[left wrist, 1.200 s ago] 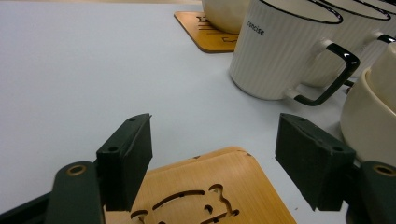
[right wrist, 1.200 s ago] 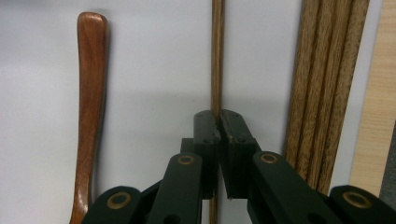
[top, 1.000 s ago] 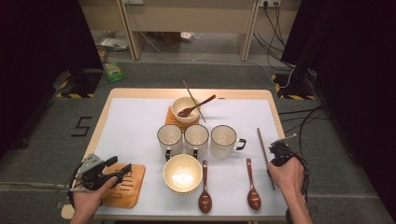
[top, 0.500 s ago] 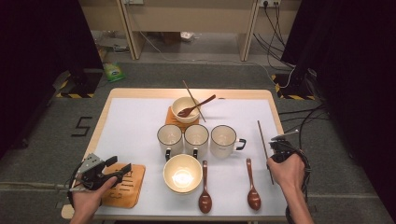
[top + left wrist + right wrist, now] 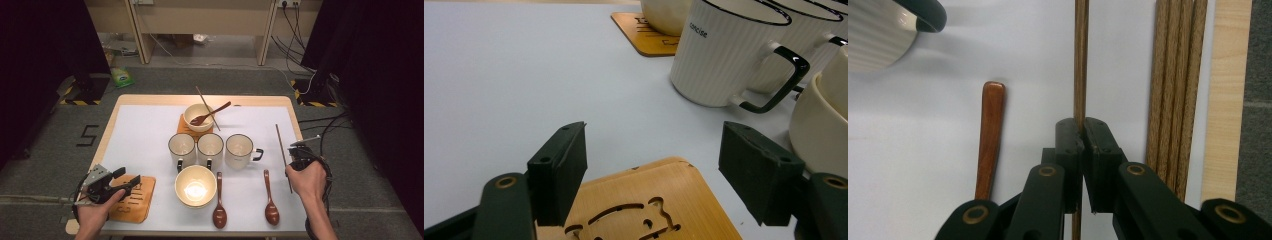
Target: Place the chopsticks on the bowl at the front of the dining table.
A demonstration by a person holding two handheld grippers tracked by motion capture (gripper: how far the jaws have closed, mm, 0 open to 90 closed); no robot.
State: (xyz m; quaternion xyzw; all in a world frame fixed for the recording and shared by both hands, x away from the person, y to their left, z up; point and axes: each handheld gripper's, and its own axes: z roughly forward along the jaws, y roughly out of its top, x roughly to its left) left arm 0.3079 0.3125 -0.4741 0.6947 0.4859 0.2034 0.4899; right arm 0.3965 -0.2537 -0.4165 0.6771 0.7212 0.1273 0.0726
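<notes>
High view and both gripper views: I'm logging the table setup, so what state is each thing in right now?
Right gripper: shut on a single chopstick.
Left gripper: open, above the near coaster, gripping nothing.
Three chopsticks: lying together by the table edge.
Three mugs: upright, in a row.
Far bowl: on a coaster, with a spoon and a chopstick resting in it.
Near bowl: upright, nothing in it.
Two wooden spoons: lying flat.

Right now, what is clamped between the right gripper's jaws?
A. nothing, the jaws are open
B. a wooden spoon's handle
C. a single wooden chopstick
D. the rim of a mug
C. In the right gripper view the right gripper has its jaws pressed together on one thin chopstick that runs up from between them, while the wooden spoon lies free on the table to its side.
</notes>
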